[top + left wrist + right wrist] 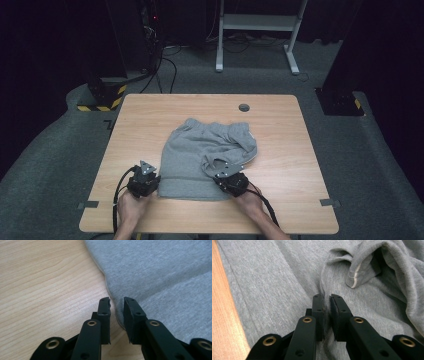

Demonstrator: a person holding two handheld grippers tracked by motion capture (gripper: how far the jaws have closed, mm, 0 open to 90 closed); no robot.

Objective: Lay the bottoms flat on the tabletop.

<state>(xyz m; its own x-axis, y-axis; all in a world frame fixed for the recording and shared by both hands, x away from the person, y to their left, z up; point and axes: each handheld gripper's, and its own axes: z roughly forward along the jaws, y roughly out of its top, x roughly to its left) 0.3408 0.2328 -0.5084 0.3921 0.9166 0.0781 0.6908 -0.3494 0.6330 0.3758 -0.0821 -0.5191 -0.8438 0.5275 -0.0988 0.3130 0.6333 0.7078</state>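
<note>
Wooden table (280, 125): right gripper (326, 298) pinches the shorts (200, 155); left gripper (116, 301), jaws slightly apart around the hem, may slip off.

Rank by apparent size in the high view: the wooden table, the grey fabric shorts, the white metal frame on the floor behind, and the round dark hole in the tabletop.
1. Light wooden table
2. Grey fabric shorts
3. White metal frame; it stands farther from the camera, so its true size is unsure
4. Round dark hole
</note>
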